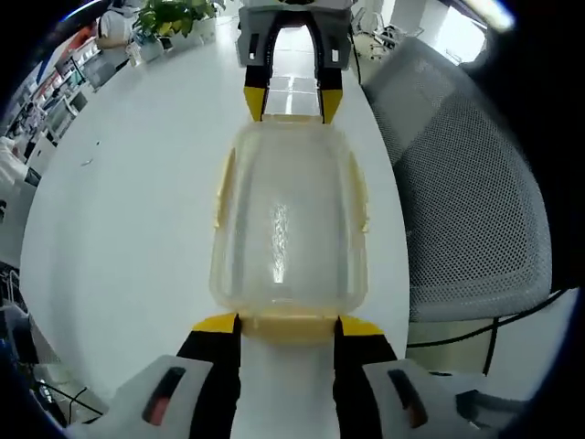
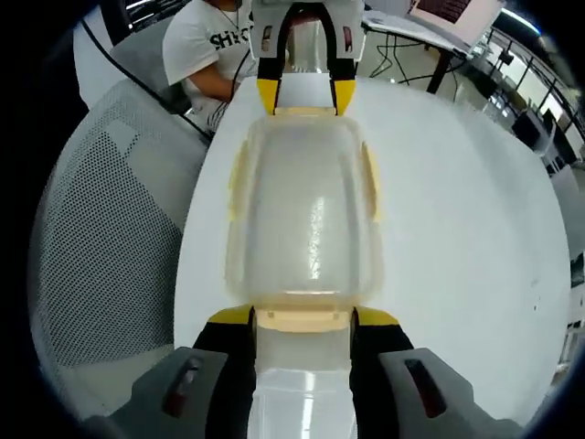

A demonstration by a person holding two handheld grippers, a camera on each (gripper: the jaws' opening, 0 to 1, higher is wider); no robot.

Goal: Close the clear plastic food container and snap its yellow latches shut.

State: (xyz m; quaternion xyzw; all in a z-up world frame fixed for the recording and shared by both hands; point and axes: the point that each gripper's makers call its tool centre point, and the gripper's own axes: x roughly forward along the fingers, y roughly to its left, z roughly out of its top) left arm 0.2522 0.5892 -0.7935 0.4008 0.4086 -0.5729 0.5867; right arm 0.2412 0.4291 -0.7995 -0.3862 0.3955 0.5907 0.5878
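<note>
On the white tabletop [image 1: 137, 210] sits the container [image 1: 288, 219], lid on; we bracket its short ends, left gripper [image 1: 287, 331] and right gripper [image 2: 303, 322], jaws apart astride end latches, poised to press.

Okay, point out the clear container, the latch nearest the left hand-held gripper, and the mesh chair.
clear container [image 1: 288, 229], left gripper view, middle of its lid.
yellow latch [image 1: 288, 324], left gripper view, the near end flap.
mesh chair [image 1: 471, 201], left gripper view, its grey backrest.

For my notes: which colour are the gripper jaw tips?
Yellow tips on black, clearest in the right gripper view.
</note>
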